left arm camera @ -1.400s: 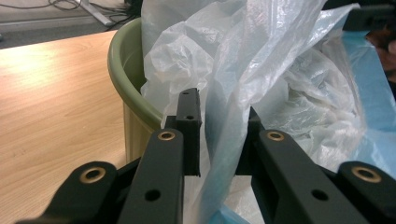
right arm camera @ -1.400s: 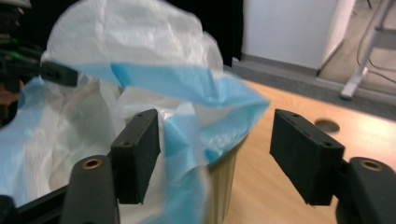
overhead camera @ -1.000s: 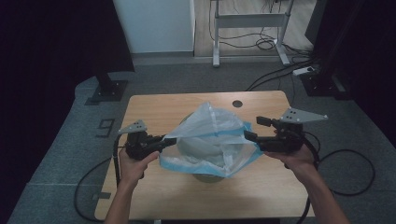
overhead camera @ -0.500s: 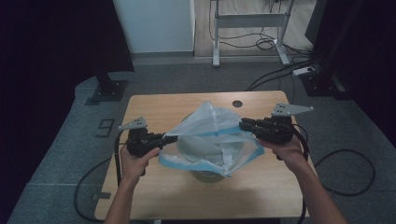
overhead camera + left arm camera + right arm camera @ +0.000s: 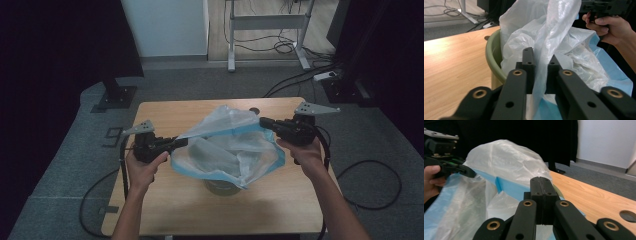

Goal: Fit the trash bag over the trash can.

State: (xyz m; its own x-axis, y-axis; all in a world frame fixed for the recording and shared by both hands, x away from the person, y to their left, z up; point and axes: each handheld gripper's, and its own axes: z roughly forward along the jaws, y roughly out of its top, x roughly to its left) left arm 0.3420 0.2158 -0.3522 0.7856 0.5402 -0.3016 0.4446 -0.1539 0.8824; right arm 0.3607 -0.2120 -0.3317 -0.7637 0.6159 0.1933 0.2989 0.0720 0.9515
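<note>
Tabletop bin (image 5: pixel 491 56) holds a plastic bag (image 5: pixel 225 150), both hand-held grippers (image 5: pixel 182 142) (image 5: pixel 264 121) clamping its rim.

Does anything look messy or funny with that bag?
The plastic bag isn't sitting neatly in the green bin. It is crumpled and puffed up, with its blue-edged rim hanging loose rather than folded over the bin's rim. The left gripper and right gripper pinch opposite sides of it. Nothing looks spilled or torn.
</note>
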